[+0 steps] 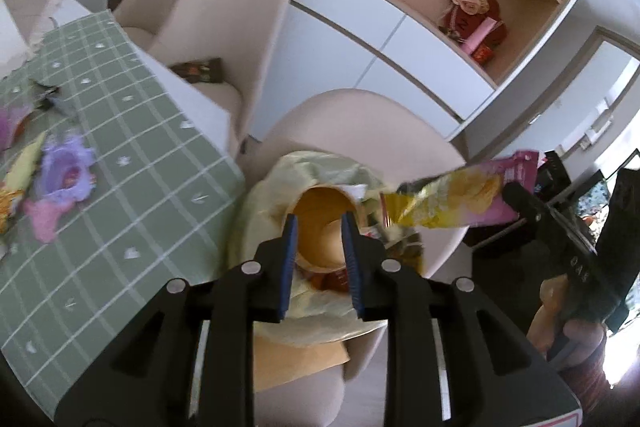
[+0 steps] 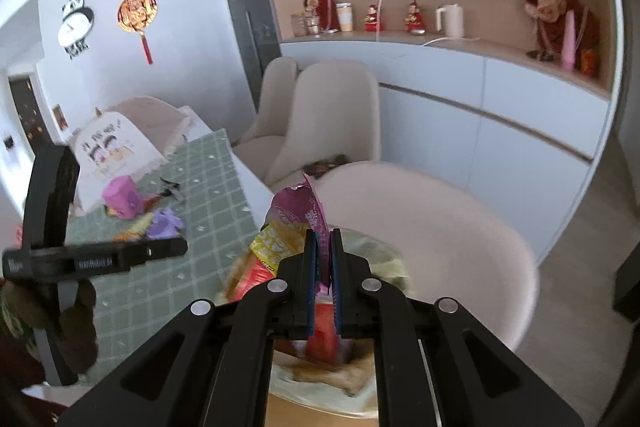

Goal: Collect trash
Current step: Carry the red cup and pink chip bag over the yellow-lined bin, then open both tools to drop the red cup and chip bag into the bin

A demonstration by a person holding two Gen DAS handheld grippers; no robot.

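Note:
A pale yellow-green trash bag [image 1: 316,167] lies open on a beige chair [image 1: 400,123]; a tan paper bowl [image 1: 324,223] sits inside it. My left gripper [image 1: 320,231] is open and empty just above the bowl. My right gripper [image 2: 324,247] is shut on a purple and yellow chip packet [image 2: 292,223], held over the bag [image 2: 380,259]. The packet [image 1: 460,199] and right gripper [image 1: 552,223] also show at the right of the left wrist view. Purple and yellow wrappers [image 1: 60,175] lie on the green checked tablecloth [image 1: 140,155].
Two more beige chairs [image 2: 328,115] stand by the table; one has a dark packet [image 1: 200,71] on its seat. A white cabinet [image 2: 480,107] with a kettle [image 2: 452,21] and figurines runs along the wall. A pink cup [image 2: 122,197] stands on the table.

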